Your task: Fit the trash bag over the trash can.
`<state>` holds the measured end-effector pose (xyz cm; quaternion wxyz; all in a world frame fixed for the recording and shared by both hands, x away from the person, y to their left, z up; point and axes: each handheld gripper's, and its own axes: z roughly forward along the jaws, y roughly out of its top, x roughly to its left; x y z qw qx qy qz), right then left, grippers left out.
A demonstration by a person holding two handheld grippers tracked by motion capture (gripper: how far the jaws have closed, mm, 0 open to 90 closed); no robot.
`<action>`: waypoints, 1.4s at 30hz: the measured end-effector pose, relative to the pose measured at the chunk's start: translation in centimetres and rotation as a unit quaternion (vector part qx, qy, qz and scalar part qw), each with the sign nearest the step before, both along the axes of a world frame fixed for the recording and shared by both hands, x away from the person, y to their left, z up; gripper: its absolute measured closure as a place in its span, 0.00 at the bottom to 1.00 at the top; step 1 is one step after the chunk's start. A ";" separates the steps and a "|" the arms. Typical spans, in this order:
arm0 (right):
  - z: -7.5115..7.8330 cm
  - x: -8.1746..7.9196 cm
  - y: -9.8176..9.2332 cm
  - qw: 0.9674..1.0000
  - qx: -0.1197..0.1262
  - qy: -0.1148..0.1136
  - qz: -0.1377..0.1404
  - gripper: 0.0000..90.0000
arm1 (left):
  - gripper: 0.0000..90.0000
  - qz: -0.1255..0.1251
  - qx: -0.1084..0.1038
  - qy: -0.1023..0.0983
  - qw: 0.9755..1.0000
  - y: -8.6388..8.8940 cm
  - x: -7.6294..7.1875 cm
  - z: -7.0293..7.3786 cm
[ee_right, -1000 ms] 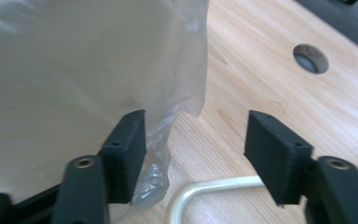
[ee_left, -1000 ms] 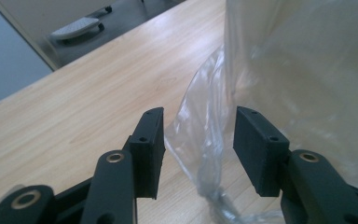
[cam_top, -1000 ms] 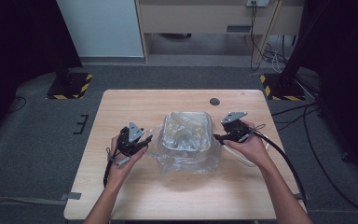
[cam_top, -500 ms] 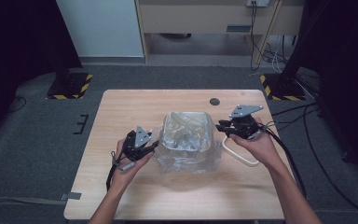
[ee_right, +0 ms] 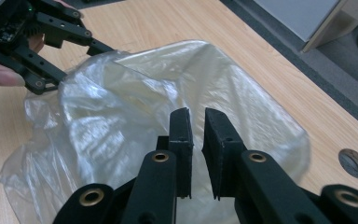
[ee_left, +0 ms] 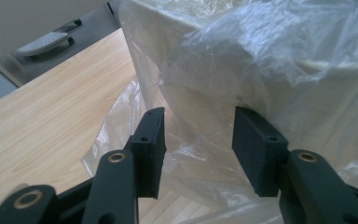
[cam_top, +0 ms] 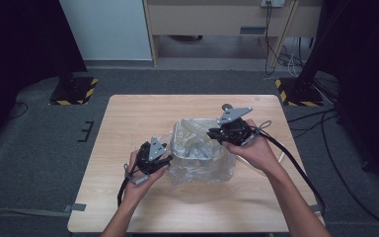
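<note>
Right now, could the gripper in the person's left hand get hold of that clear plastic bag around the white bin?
Probably yes. The left gripper has its jaws apart right at the plastic bag, with loose film lying between them, and nothing stands in the way. The white bin sits just behind the film.

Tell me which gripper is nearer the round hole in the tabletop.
Right. The right gripper hangs over the bag-lined bin just below the hole; the left gripper sits at the bin's opposite, near side.
</note>
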<state>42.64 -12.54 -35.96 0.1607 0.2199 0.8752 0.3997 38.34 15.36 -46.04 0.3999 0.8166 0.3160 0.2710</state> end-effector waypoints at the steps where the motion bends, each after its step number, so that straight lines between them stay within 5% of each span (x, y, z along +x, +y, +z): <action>1: 0.0 0.0 0.4 1.000 -0.007 -0.001 0.003 0.92 | 0.60 0.001 -0.001 0.001 1.000 0.0 0.0 0.0; 9: 0.2 0.8 3.7 0.998 -0.060 0.009 0.022 0.98 | 0.59 0.001 -0.005 0.001 1.000 -0.3 -0.1 -0.1; 19: -1.6 1.1 7.1 0.989 -0.126 0.047 0.059 0.99 | 0.57 0.000 -0.005 0.003 1.000 -0.3 -0.1 -0.1; 30: -2.7 3.6 9.4 0.986 -0.154 0.060 0.014 0.85 | 0.56 -0.004 -0.012 0.005 1.000 -0.3 -0.2 -0.2; 42: -4.3 5.1 11.1 0.979 -0.190 0.073 -0.020 0.70 | 0.53 -0.008 -0.013 0.006 1.000 -0.2 -0.3 -0.1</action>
